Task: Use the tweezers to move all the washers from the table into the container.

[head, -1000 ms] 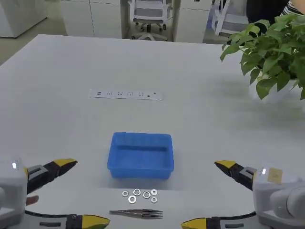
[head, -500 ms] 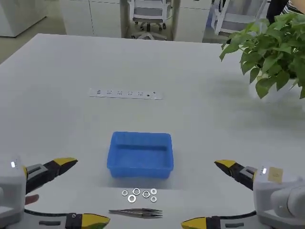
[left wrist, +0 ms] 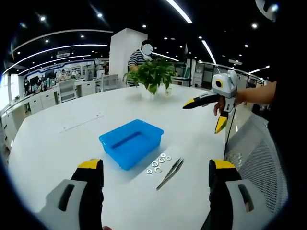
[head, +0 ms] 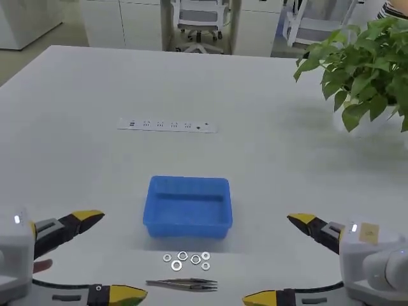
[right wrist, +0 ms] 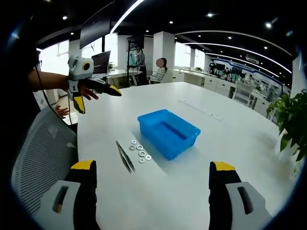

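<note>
— Where do the task's things lie?

— In the head view, low in the centre: a small cluster of washers on the table, just below the blue container, which looks empty. The tweezers lie just below the washers, not touching them.

— And the claws?

— The left claw sits lower left and the right claw lower right. Each has its jaws wide apart, with nothing between them.

— How will these things handle?

— The tweezers look thin, light and springy, likely to skid on the smooth table. A hold across both arms near the middle seems best, so a squeeze closes the tips. The washers look flat, hard and slippery, so pinching an edge should work better than pressing on top.

— What do the claw views add?

— The left gripper view shows the container's inside and the tweezers running diagonally, with the right claw in a hand at upper right. The right gripper view shows the left claw at upper left. The head view alone shows the power strip above the container.
</note>
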A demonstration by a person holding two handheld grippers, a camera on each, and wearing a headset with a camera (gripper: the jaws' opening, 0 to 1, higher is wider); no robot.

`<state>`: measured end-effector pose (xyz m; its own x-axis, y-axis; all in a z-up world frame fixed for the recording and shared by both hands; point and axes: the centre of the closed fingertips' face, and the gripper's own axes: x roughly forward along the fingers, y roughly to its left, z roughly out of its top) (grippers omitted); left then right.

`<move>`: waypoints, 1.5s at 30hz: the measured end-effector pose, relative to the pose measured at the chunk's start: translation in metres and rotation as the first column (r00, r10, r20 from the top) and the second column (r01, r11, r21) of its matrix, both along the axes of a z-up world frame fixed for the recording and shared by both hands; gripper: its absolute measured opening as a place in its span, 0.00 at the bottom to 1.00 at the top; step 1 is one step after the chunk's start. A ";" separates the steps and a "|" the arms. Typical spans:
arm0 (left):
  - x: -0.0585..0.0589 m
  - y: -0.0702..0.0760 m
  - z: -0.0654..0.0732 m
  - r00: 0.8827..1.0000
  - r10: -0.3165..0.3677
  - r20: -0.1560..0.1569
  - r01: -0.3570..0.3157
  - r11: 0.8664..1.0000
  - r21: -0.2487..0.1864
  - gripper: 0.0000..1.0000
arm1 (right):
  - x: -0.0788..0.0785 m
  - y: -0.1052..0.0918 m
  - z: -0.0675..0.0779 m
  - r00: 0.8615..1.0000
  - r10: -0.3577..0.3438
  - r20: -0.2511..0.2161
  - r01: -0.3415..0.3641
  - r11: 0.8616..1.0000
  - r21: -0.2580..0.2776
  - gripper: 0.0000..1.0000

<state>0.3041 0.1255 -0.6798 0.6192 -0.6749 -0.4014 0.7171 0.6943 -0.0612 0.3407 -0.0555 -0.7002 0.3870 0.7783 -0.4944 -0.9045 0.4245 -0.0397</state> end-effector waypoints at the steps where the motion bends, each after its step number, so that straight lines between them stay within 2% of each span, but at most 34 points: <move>1: 0.000 0.000 0.000 1.000 -0.001 0.000 0.001 1.000 0.000 0.97 | 0.000 0.000 0.000 1.000 0.000 -0.001 0.000 1.000 0.000 0.99; 24: -0.001 -0.003 0.000 1.000 -0.014 -0.002 0.014 1.000 0.005 0.96 | -0.002 -0.002 -0.002 1.000 0.010 -0.002 -0.010 1.000 -0.015 0.98; 45: -0.002 -0.001 0.001 1.000 -0.020 0.000 0.020 1.000 0.012 0.95 | 0.000 -0.001 0.003 1.000 0.028 0.007 -0.028 0.999 -0.030 0.98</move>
